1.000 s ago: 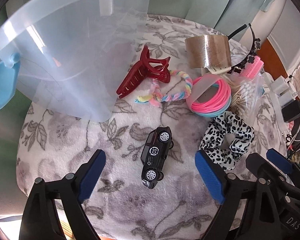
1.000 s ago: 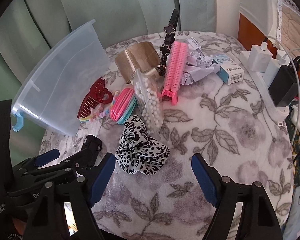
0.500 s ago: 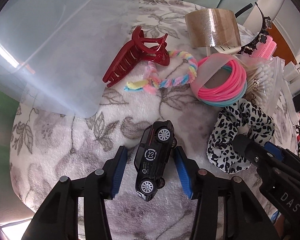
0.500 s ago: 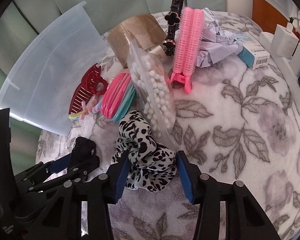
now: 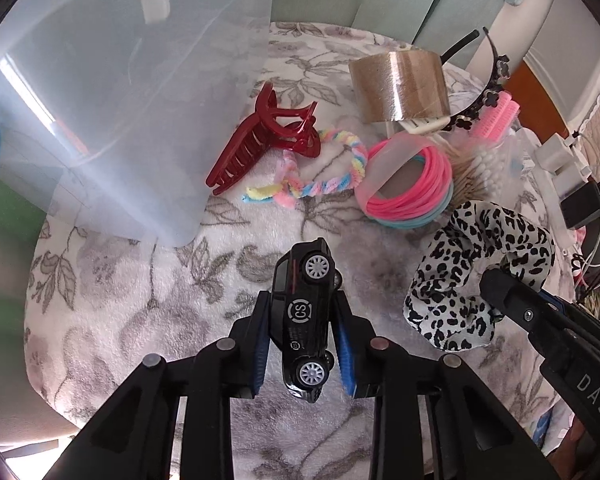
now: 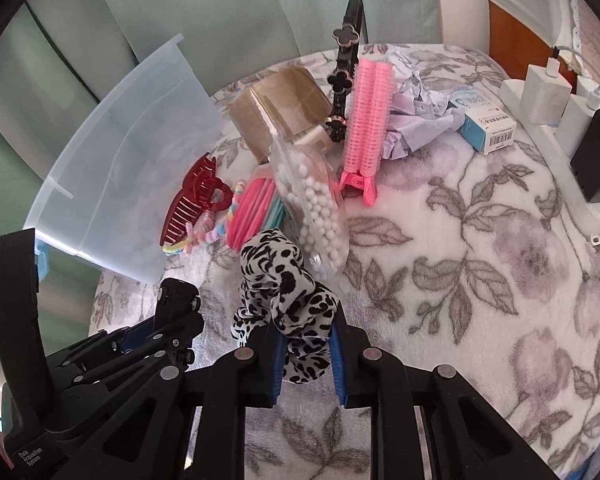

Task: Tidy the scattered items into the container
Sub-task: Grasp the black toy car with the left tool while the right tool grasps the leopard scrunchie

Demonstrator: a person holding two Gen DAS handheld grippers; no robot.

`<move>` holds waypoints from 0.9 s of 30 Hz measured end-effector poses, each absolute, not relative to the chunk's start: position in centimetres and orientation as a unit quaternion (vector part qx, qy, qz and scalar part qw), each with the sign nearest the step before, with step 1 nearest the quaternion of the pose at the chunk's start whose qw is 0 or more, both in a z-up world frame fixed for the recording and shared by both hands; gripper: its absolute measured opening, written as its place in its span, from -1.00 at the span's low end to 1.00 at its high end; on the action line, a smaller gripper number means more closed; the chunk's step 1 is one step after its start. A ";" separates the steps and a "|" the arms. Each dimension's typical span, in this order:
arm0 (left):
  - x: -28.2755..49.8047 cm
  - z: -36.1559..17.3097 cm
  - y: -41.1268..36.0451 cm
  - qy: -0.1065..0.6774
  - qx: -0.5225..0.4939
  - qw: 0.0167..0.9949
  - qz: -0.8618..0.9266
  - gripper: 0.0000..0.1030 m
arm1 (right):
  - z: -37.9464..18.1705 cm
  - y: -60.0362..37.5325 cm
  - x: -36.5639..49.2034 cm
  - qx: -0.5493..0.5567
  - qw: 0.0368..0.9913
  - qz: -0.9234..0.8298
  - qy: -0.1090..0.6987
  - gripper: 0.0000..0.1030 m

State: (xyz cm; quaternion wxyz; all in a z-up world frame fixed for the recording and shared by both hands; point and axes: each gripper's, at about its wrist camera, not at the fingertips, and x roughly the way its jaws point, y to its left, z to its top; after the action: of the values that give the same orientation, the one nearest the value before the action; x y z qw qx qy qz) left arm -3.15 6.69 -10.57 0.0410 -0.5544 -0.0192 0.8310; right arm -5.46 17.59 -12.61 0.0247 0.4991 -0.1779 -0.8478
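Now at the upper left of the frame the plastic box waits open for the items. My left gripper has just been closing and clamps the toy car across its sides. At the right, my right gripper has just been closing and pinches the spotted scrunchie to carry it over.

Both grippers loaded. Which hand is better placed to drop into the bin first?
Left, probably. The left gripper, shut on the black toy car, sits nearer the translucent plastic bin. The right gripper, clamping the leopard-print scrunchie, would have to cross it.
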 end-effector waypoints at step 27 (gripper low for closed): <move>-0.6 3.2 1.1 -0.048 -0.358 0.078 0.929 -0.41 | 3.8 12.6 -2.4 0.347 0.059 -0.929 -0.113 -0.59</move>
State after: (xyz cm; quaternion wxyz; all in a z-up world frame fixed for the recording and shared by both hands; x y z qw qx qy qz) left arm -0.62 1.15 3.25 0.0780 -0.3584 -0.0480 0.9291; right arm -2.44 12.65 3.82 0.0594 0.3467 -0.1131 -0.9292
